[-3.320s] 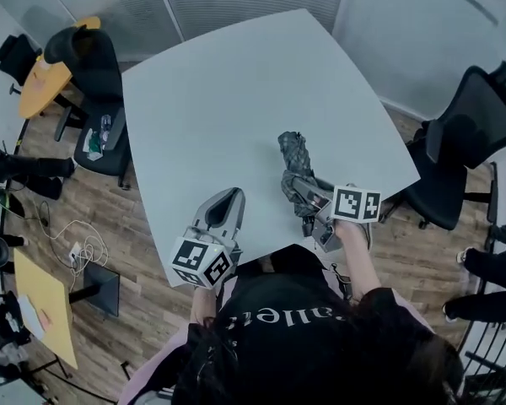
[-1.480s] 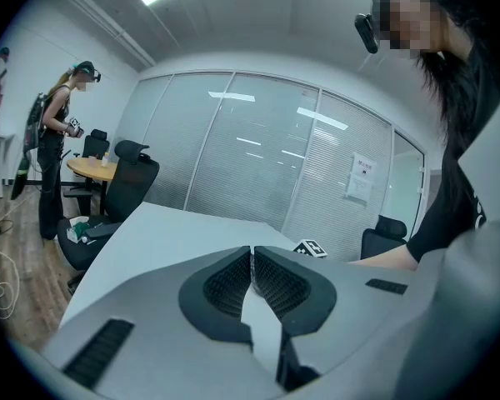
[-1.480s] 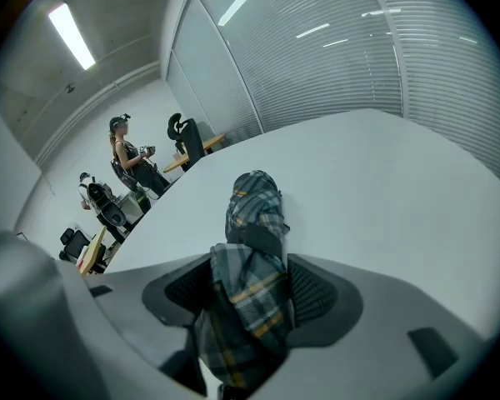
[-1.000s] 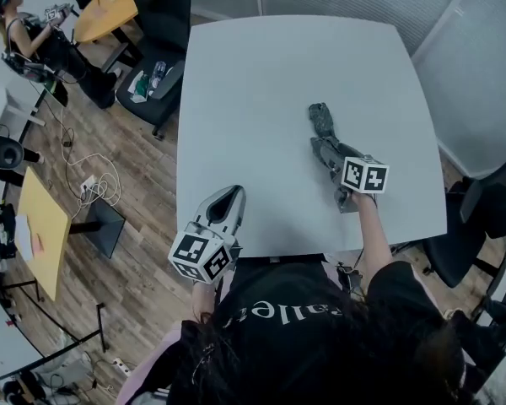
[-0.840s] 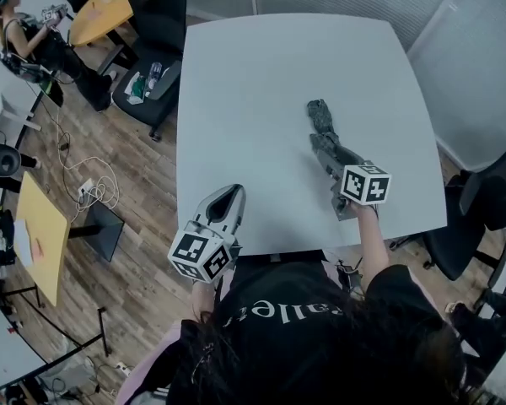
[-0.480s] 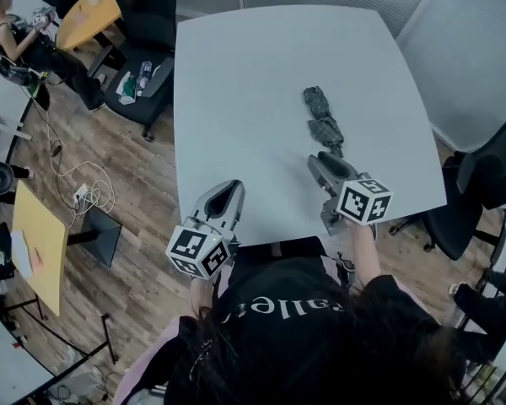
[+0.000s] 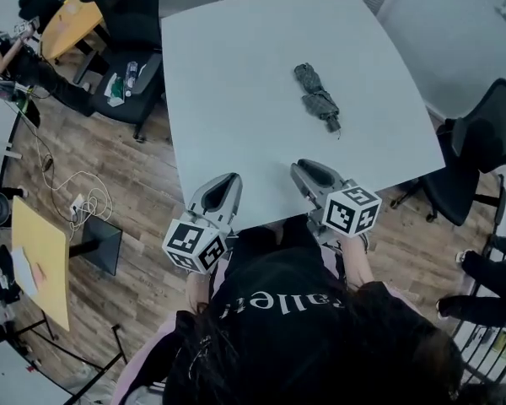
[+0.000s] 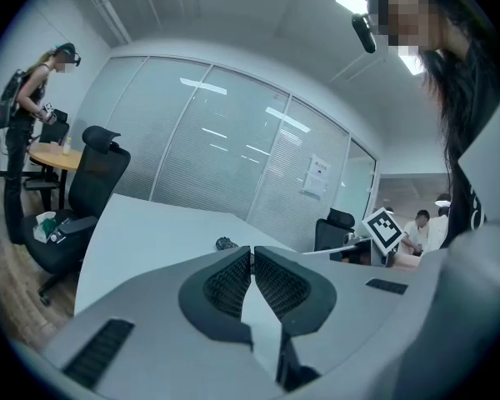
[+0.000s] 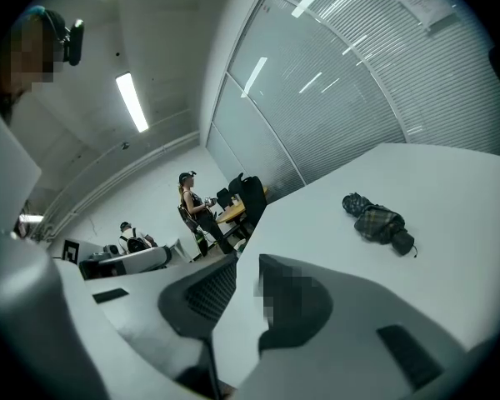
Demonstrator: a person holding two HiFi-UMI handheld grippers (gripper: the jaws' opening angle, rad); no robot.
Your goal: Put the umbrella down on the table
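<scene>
The folded dark plaid umbrella (image 7: 316, 99) lies flat on the pale grey table (image 7: 236, 74), alone and touched by nothing. It also shows far off as the small umbrella (image 8: 226, 243) and, to the right, the umbrella (image 9: 377, 221). My right gripper (image 7: 302, 169) hangs over the table's near edge, well back from the umbrella. Its jaws are closing with a gap still between them and nothing in it, as my right gripper (image 9: 248, 267) shows. Over the near edge, further left, is my left gripper (image 7: 228, 180). In its own view my left gripper (image 8: 252, 255) has its pads together and empty.
Black office chairs stand at the table's far left (image 7: 122, 2) and right (image 7: 489, 125). An orange table (image 7: 67, 24) with a person (image 7: 8, 53) beside it is at far left. Cables (image 7: 67, 205) and a yellow board (image 7: 42, 268) lie on the wooden floor.
The right gripper let go of the umbrella and drew back to the near table edge, its jaws narrowing. The umbrella stays lying on the table. The left gripper shifted a little.
</scene>
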